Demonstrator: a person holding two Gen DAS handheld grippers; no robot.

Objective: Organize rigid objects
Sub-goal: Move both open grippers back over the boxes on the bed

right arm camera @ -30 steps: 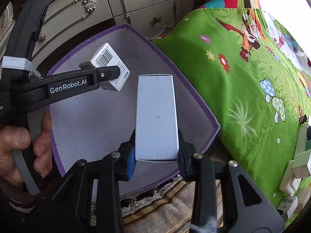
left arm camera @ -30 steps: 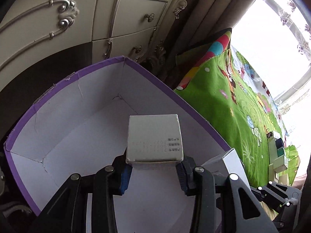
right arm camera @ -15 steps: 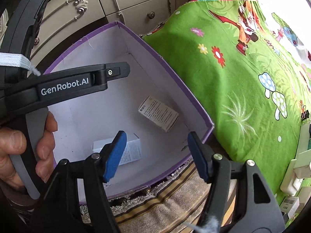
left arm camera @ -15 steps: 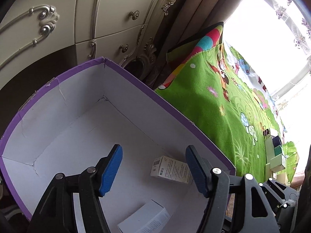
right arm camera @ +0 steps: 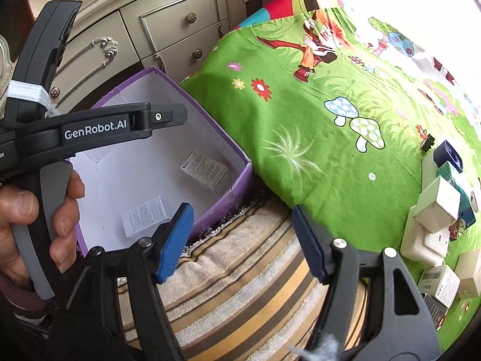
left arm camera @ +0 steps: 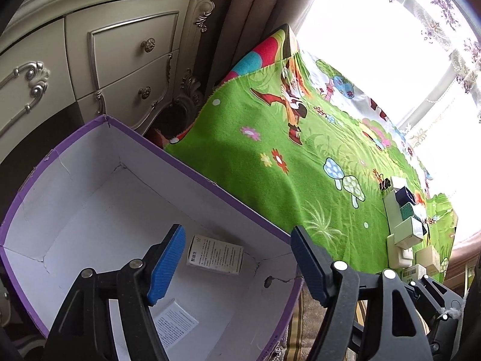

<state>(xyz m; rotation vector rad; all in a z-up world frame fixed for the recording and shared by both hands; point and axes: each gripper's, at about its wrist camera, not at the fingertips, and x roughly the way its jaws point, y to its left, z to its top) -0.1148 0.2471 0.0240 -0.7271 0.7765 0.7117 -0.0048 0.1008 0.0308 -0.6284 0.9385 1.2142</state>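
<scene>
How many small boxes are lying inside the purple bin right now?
2. One printed box lies near the purple bin's corner by the green cloth; a white box lies nearer the striped rug. The left gripper may hide more.

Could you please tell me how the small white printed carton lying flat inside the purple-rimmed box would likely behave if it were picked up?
The small white printed carton is thin card, so probably light and crushable under a hard squeeze. Its flat faces should give pads a steady hold, and it looks unlikely to roll. Lying near the wall of the purple-rimmed cardboard box, it may slide across the smooth floor if nudged.
</scene>
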